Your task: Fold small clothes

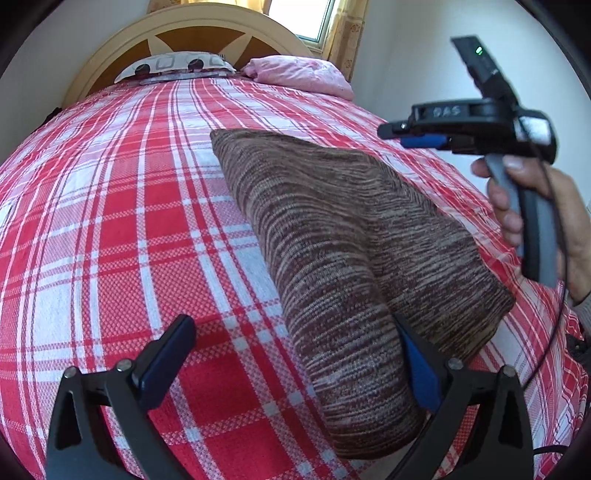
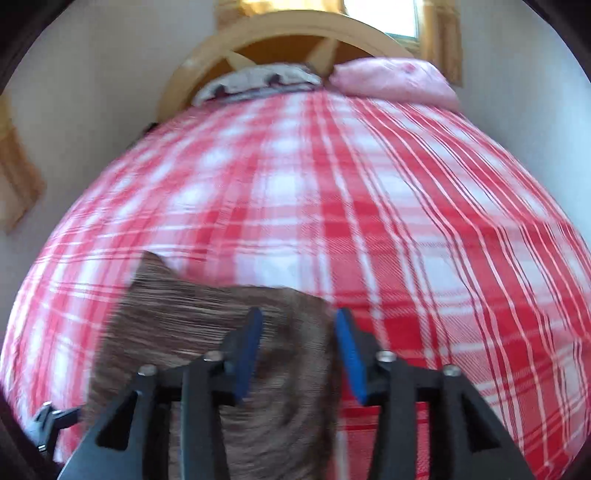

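— On the bed [image 1: 110, 221], what have you got?

— Item one, my left gripper [image 1: 291, 362]: jaws wide open. Its right finger [image 1: 417, 369] sits against the cloth's near edge; the left finger stands clear over the plaid cover. Nothing is clamped.

— And the other one?

— Item two, my right gripper [image 2: 299, 354]: jaws partly open, blue pads apart, nothing pinched between them. In the right wrist view the cloth lies below and to the left of the fingers, blurred. From the left wrist view I see that gripper raised above the cloth's far right side, a hand [image 1: 532, 221] around its grip.

— The garment?

— Item three, one brown striped knit cloth [image 1: 351, 266], folded into a long wedge. It lies flat on the cover, narrow end toward the headboard [image 1: 192, 37], wide end near me.

— Surroundings?

— Item four, a patterned pillow [image 1: 173, 66] and a pink pillow [image 1: 303, 74] at the head, well apart from the cloth. Item five, a window [image 1: 306, 18] with curtains behind. A cable [image 1: 554, 314] hangs from the right gripper.
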{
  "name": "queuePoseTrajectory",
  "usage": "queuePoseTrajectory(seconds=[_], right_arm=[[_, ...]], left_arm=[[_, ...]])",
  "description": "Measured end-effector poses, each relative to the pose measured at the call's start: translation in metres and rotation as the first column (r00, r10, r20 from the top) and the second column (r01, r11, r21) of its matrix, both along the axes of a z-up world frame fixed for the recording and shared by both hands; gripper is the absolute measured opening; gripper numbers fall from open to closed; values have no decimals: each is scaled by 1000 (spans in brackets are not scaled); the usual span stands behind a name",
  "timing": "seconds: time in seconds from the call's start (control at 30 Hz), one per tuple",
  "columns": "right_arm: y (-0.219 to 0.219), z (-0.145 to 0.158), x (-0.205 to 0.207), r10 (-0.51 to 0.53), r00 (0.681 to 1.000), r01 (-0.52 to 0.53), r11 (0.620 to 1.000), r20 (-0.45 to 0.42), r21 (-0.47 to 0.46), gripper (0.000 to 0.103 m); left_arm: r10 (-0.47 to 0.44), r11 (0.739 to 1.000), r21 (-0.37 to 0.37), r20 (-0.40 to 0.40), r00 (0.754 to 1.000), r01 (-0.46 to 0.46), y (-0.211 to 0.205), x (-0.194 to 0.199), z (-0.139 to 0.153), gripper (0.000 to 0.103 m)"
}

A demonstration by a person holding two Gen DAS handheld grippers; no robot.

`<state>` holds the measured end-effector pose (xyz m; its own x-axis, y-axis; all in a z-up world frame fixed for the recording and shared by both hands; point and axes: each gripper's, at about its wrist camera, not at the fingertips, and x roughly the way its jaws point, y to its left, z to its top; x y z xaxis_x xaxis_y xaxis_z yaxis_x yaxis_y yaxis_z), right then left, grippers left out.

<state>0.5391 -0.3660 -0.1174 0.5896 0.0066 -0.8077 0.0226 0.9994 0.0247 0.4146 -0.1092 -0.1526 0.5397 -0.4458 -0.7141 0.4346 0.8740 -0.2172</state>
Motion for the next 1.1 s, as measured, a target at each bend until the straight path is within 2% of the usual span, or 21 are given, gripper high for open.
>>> queuePoseTrajectory(seconds=[0.07,0.2,0.23,0.3,0.37,0.43,0.47,0.57,0.67,0.73,0.77,0.8,0.83,0.93,1.03,1.1], right_arm=[[15,10,-10,65,998,-65,997,-6,35,45],[35,11,-58,222,975,-222,949,22,224,45],[40,5,-71,257,966,-253,936,17,246,45],[46,-12,-97,297,955,-286,930,-13,233,45],[45,-39,-108,281,956,-262,946,-80,192,45],[38,-42,-118,286,958,-278,939,-13,200,45],[36,-42,-118,284,959,-275,937,-11,217,45],[27,-33,-115,261,965,-252,928,6,273,45],[9,-16,-118,221,972,-236,932,83,274,45],[-12,-10,-118,157,981,-184,941,112,285,51],[-21,-9,-120,123,986,-150,944,109,293,64],[-34,-12,-117,73,992,-101,943,99,316,71],[-41,-14,-114,45,995,-74,939,93,336,71],[-63,-26,-92,0,999,-16,905,36,426,71],[-66,-34,-72,0,1000,-4,914,10,406,71],[-66,-43,-58,6,1000,2,912,-18,411,71]], left_arm=[[0,1000,-8,-10,1000,-1,2,0,0,103],[9,1000,-11,-27,1000,-10,7,-4,0,103],[14,1000,-18,-26,1000,-15,9,-7,1,103],[24,999,-23,-24,999,-24,12,-11,1,103],[26,1000,-11,-27,999,-26,11,-14,0,103],[27,1000,5,-17,999,-26,8,-16,1,103],[25,1000,0,-11,1000,-25,9,-18,2,103],[47,998,-51,39,998,-45,18,-26,10,103],[81,991,-111,47,996,-75,27,-26,13,103],[118,984,-137,33,992,-112,30,-20,14,103],[141,979,-149,22,990,-136,31,-15,15,103],[149,975,-166,2,989,-147,30,-9,14,103],[146,975,-168,-17,989,-147,28,-4,13,103],[138,982,-127,-49,989,-143,14,12,10,103],[125,989,-71,-29,992,-127,-1,19,9,103],[118,993,-9,-46,992,-118,-13,25,2,103]])
